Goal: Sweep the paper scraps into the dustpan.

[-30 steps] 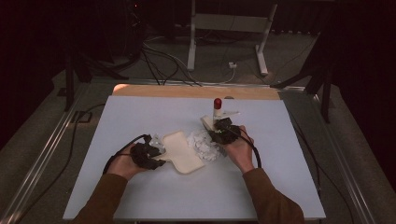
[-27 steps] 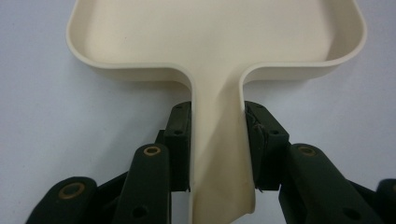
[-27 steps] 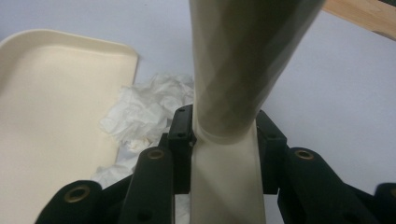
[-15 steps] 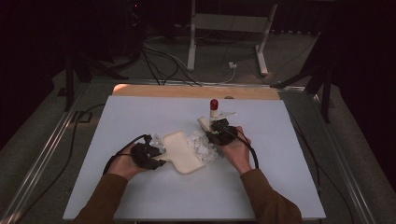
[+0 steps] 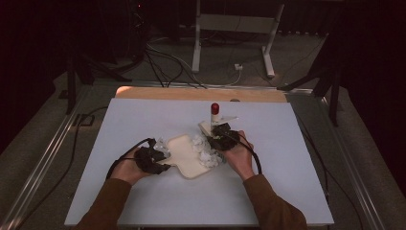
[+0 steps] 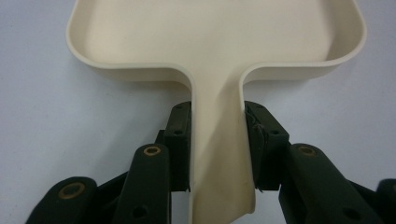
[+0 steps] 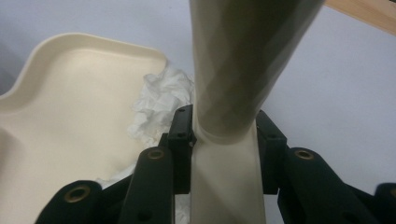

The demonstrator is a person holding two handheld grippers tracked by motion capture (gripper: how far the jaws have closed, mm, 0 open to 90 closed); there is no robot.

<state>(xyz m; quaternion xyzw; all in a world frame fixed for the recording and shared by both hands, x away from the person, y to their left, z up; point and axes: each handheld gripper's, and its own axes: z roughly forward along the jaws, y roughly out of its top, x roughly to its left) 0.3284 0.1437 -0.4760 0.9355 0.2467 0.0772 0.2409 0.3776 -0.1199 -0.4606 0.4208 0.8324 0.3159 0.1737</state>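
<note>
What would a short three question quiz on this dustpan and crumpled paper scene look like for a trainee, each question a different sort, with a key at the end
1. True or false: the left hand-held gripper is clamped on the handle of the cream dustpan.
2. Multiple choice: the crumpled white paper lies
A. at the pan's edge on the right hand-held gripper's side
B. on the floor
C. on the wooden strip at the far edge
3. Fill in: the cream brush handle held in the right hand-held gripper ends in a ____ tip, as seen in the high view.

Key: 1 true; 2 A; 3 red
</note>
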